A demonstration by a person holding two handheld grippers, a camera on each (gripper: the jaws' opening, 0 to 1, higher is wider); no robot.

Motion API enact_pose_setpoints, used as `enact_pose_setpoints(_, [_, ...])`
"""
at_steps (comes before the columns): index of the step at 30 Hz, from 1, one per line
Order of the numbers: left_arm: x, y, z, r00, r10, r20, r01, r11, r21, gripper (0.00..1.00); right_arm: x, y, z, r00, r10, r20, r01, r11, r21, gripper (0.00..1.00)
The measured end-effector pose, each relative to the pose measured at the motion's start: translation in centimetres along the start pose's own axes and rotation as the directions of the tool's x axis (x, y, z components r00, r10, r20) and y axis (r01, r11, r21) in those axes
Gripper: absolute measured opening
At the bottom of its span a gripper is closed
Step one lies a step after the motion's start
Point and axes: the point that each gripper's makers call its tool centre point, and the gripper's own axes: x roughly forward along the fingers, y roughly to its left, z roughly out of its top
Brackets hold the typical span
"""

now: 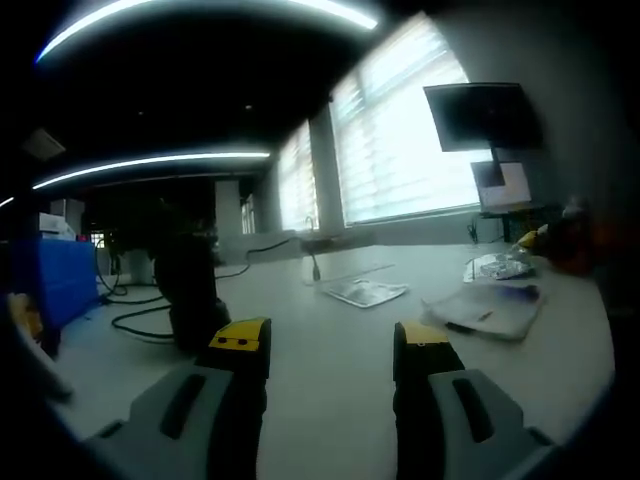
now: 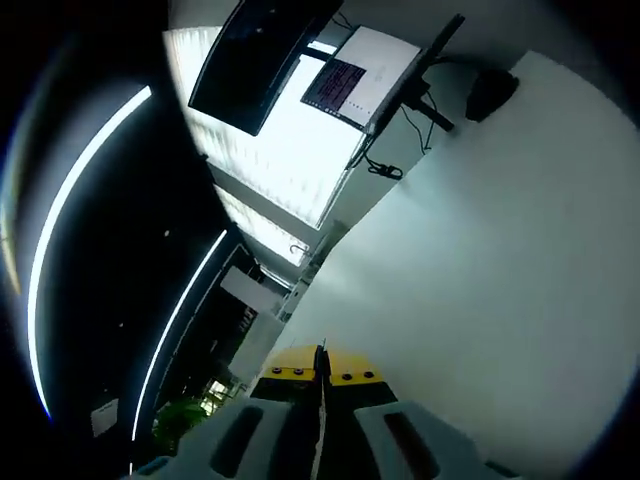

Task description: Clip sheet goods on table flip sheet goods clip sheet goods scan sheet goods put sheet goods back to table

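White tabletop (image 1: 330,340) stretches ahead; sheet goods (image 1: 364,291) lie beyond my left tool (image 1: 332,350), spread wide; right tool (image 2: 320,376) pinches a thin sheet edge.

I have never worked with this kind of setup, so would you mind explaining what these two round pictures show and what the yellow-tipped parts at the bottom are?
There is no robot arm here: a person holds a two-jaw gripper in each hand, and a fisheye camera rides on each one, looking forward along its jaws.

In the left gripper view, the left gripper has its yellow-tipped jaws apart, holding nothing. Ahead lies a white table with flat plastic packets: one packet near the middle, and a larger packet to its right. A dark cable runs across the left side, and a monitor stands by the window.

The right gripper view is rolled sideways. The right gripper has its jaws pressed together; a thin pale edge shows between them, possibly a sheet, but I cannot tell.
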Motion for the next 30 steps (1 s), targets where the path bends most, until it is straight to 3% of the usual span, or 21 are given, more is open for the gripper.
enact_pose_setpoints(5, [0.0,0.0,0.0,1.000,0.001,0.002,-0.001,1.000,-0.003,0.42,-0.2,-0.2,-0.1,1.000,-0.007,-0.012,0.008,0.995,0.100,0.00])
enact_pose_setpoints(9, [0.0,0.0,0.1,1.000,0.000,0.003,0.000,1.000,-0.001,0.42,-0.2,-0.1,0.0,1.000,-0.006,-0.007,0.007,0.996,0.083,0.00])
enact_pose_setpoints(15, [0.0,0.0,0.1,1.000,0.000,0.004,0.000,1.000,-0.002,0.42,-0.2,0.2,0.2,1.000,0.004,0.016,-0.005,0.996,0.084,0.20])
enact_pose_setpoints(19, [0.0,0.0,0.1,1.000,0.000,0.004,0.000,1.000,-0.002,0.42,-0.1,0.6,0.4,0.999,0.014,0.031,-0.014,1.000,0.028,0.31])
enact_pose_setpoints(22, [0.0,0.0,0.1,1.000,0.000,0.004,0.000,1.000,-0.002,0.42,-0.1,1.2,0.3,0.999,0.036,0.025,-0.034,0.997,-0.065,0.40])
enact_pose_setpoints(27, [0.0,0.1,0.1,1.000,0.001,0.004,-0.001,1.000,-0.002,0.42,-0.1,2.1,0.7,0.998,0.055,0.044,-0.048,0.989,-0.143,0.47])
enact_pose_setpoints(30, [0.0,0.1,0.1,1.000,0.002,0.005,-0.002,1.000,-0.003,0.42,-0.1,2.1,1.1,0.997,0.056,0.054,-0.044,0.978,-0.203,0.43])
